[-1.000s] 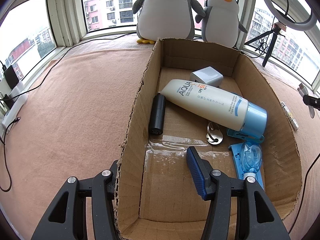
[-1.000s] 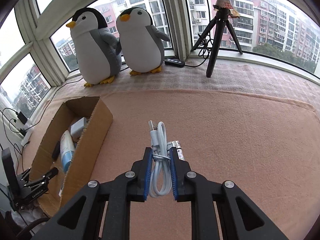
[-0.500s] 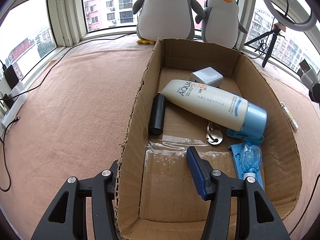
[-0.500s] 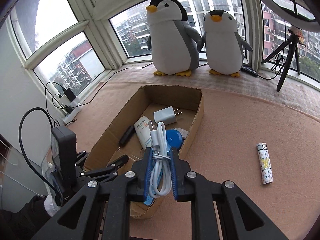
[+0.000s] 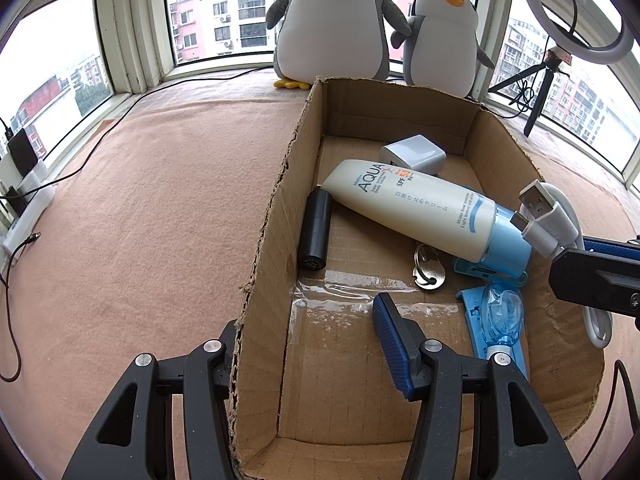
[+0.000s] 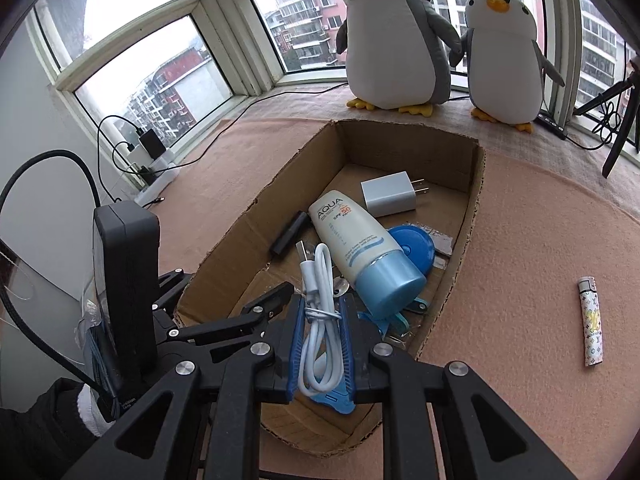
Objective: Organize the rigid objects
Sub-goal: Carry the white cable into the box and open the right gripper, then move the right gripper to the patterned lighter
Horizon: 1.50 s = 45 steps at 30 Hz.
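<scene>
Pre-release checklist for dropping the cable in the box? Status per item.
1. Grip: right gripper is shut on the white USB cable, bundle tied and pinched between the blue pads. Ok.
2. Position: the cable is over the cardboard box, inside its walls in both views. Ok.
3. Landing spot: sunscreen tube, keys and blue packaged item lie below; bare floor shows nearer the left gripper. Cannot tell exactly where it lands.
4. Box held: the left gripper straddles the near left wall, jaws open and not clamped. Not ok if it is meant to steady the box.
5. Leftovers: lighter lies outside on the cloth. Not ok.
</scene>
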{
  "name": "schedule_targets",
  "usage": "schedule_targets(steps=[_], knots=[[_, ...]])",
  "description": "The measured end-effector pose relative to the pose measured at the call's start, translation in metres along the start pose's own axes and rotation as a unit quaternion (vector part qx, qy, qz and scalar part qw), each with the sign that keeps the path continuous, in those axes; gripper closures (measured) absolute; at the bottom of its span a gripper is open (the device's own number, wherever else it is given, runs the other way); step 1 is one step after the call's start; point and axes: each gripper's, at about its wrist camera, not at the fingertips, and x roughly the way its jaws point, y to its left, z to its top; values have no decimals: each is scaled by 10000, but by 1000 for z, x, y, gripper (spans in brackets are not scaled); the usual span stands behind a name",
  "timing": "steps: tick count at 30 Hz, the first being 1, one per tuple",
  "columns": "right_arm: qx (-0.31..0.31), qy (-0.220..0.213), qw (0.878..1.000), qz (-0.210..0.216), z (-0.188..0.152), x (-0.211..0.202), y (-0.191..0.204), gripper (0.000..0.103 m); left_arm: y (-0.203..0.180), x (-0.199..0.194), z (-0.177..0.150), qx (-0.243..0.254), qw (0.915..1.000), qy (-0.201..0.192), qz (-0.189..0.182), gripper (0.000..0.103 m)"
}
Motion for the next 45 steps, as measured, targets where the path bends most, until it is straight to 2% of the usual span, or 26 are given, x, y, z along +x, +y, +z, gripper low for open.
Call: schedule_targets(steps=[6,11,19,29,38,45], knots=[[-89,-28,10000,-31,1,-1,3,86,0,0,0,-1,10000,0,-1,45],[-121,-130,9998,-112,4,-6,4,68,0,0,0,-6,10000,-1,-1,45],[-118,-164,9997,-162,5,-7,3,63,0,0,0,-4,10000,-2,-4,45],[-110,-335,9984,-439,5,-18,-4,40,0,-1,0,1,10000,-3,0,45],[124,-491,9963,-697,3,-34,-30,38,0,0,0,4,10000,-3,2,45],[386,-582,9923,-1023,-4,-48,-65,38,0,0,0,5,10000,-4,3,45]])
